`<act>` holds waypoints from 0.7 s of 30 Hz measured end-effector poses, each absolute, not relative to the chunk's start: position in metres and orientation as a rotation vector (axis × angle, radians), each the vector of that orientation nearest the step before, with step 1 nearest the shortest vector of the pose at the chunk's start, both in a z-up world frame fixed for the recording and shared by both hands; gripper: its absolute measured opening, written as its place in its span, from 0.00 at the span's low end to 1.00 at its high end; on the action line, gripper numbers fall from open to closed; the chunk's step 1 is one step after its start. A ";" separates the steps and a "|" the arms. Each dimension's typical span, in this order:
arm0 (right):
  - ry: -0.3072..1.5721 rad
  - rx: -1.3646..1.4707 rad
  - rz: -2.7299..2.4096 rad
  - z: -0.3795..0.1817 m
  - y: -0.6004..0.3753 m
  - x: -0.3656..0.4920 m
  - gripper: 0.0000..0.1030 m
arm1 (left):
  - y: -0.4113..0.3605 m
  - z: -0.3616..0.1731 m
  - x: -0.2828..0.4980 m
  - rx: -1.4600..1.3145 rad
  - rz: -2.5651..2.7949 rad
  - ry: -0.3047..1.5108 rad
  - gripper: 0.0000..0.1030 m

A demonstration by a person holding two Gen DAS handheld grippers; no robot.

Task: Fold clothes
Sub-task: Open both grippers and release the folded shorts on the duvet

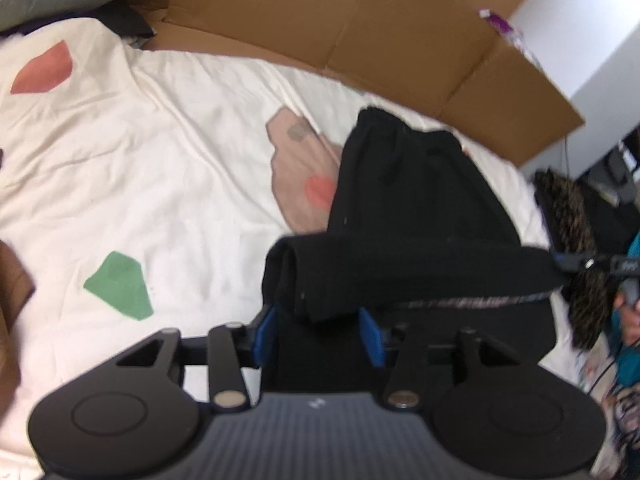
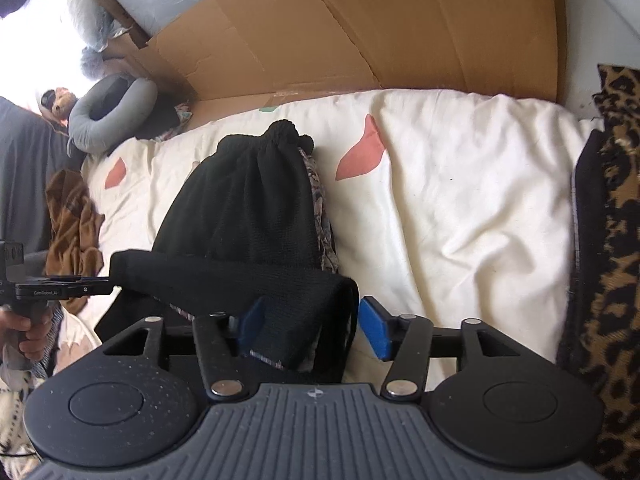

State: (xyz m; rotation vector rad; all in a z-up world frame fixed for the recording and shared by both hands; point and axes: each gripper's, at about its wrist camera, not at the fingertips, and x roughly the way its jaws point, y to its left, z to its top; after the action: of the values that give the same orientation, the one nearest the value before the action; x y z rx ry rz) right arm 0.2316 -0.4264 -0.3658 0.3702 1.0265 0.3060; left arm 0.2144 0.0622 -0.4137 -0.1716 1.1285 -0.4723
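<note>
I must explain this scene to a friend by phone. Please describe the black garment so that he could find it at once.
Start from the cream bedspread with coloured patches, in front of the brown cardboard. The black garment lies along its middle, with its near edge lifted between the left hand-held gripper and the right hand-held gripper. It is the only plain black knit; the cloth beside it is leopard-printed.

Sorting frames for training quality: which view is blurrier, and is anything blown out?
Left wrist view is softer, with motion blur across the black garment and cardboard; right wrist view is sharper, but its upper left corner is blown out white; both bend straight edges.
</note>
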 end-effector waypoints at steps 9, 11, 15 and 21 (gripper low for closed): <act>1.073 0.298 0.308 -0.372 -0.415 0.205 0.78 | 0.049 -0.432 0.215 -0.059 -0.458 1.162 0.54; 1.086 0.266 0.308 -0.377 -0.409 0.202 0.78 | 0.046 -0.435 0.214 -0.016 -0.458 1.170 0.55; 1.116 0.197 0.302 -0.388 -0.396 0.198 0.78 | 0.040 -0.439 0.210 0.045 -0.447 1.177 0.55; 1.117 0.103 0.249 -0.405 -0.382 0.198 0.78 | 0.030 -0.442 0.212 0.110 -0.440 1.153 0.59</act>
State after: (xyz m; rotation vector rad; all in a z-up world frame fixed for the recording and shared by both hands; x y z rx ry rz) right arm 0.1985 -0.3825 -0.4051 0.1029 1.1167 0.2490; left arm 0.2125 0.0304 -0.4418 0.1096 1.1531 -0.4405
